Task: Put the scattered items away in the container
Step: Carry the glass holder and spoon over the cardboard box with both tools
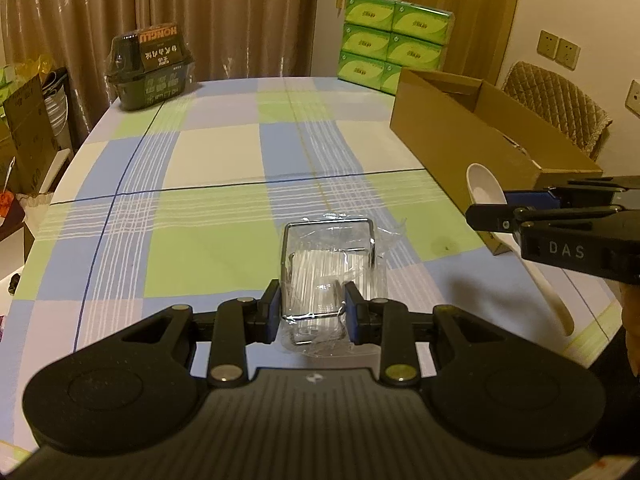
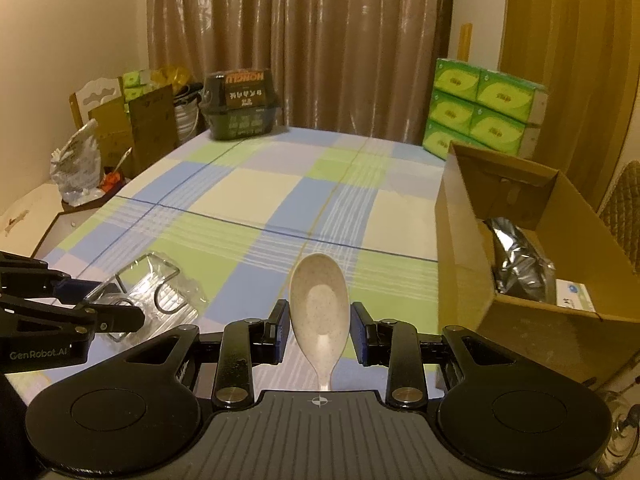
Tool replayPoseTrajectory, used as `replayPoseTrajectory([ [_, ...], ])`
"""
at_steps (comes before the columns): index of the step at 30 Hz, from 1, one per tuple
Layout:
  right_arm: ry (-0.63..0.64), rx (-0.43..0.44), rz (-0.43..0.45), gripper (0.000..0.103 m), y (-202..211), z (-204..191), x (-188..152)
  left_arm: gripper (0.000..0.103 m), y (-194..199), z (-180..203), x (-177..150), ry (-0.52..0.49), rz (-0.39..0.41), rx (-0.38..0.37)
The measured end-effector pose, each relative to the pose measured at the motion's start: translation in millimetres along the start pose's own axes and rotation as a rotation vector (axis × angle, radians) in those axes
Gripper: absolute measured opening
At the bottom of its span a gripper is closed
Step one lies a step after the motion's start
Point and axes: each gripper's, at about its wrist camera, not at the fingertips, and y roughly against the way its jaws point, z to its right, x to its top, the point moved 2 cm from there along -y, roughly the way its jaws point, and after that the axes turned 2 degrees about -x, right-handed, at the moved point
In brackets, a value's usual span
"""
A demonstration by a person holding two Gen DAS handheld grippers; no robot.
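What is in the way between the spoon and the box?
Nothing visible. The right gripper holds the spoon above bare tablecloth; the open box sits beside it, only its near wall to clear.

Left tool (image 1: 311, 312) clamped on plastic-wrapped wire holder (image 1: 330, 276) above checked tablecloth (image 1: 208, 184)

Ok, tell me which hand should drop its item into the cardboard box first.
Right, probably. The right gripper, jaws shut on the spoon, sits beside the open cardboard box. The left gripper holds the plastic-wrapped packet farther away.

Two close wrist views, sharing checked table (image 1: 208, 168).
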Motion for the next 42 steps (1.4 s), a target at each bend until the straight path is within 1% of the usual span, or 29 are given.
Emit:
replayPoseTrajectory([
  [7, -0.024, -0.021, 0.032, 0.029, 20, 12, 3, 0.026, 13, 15, 1, -0.013, 0.014, -0.014],
  [14, -0.081, -0.087, 0.082, 0.029, 43, 49, 18, 0.026, 18, 36, 14, -0.028, 0.038, -0.063],
  [21, -0.158, -0.167, 0.135, 0.029, 62, 107, 36, 0.026, 12, 76, 47, -0.075, 0.078, -0.144],
  [27, -0.193, -0.220, 0.170, 0.029, 69, 152, 52, 0.026, -1, 117, 82, -0.110, 0.108, -0.214],
  [36, -0.233, -0.238, 0.188, 0.029, 64, 204, 71, 0.026, -32, 167, 126, -0.156, 0.114, -0.273],
  [42, -0.234, -0.240, 0.181, 0.029, 50, 225, 79, 0.026, -57, 192, 144, -0.170, 0.103, -0.300],
])
